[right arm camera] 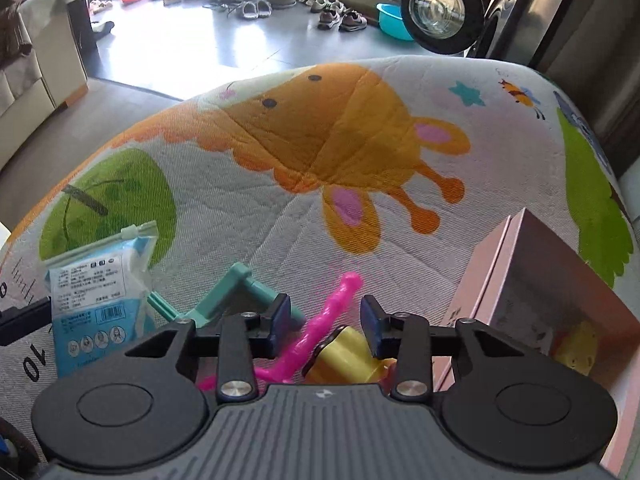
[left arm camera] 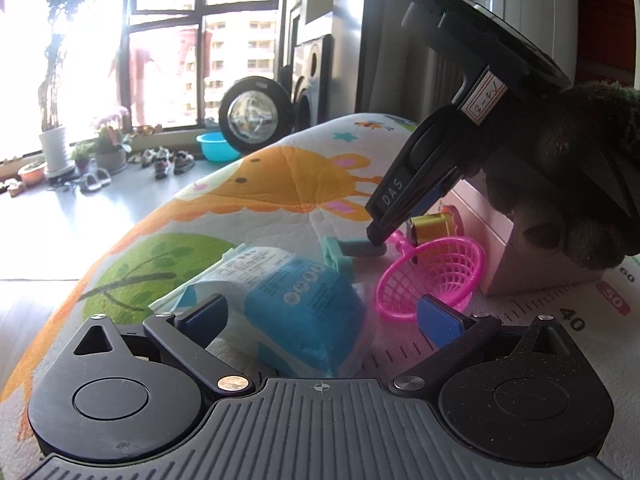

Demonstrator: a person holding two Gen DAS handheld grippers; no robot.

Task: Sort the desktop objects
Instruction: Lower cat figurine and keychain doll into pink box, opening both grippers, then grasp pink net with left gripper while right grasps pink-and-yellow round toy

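The left gripper (left arm camera: 320, 320) gapes around a blue packet (left arm camera: 292, 300) on the mat (right arm camera: 280, 208); the right gripper (right arm camera: 325, 322) is spread too — over the pink strainer's (left arm camera: 432, 276) handle and, seemingly, a yellow spool (right arm camera: 348, 356) — beside the pink box (right arm camera: 532, 280).

- Quilted cloth mat (right arm camera: 280, 216): matt, stitched, printed.
- Pink basket (left arm camera: 432, 276): glossy plastic mesh.
- Blue packet (left arm camera: 296, 300): shiny, crinkled plastic film.
- Pink box (right arm camera: 516, 276): smooth matt card.
- Gold spool (left arm camera: 434, 226): metallic sheen.
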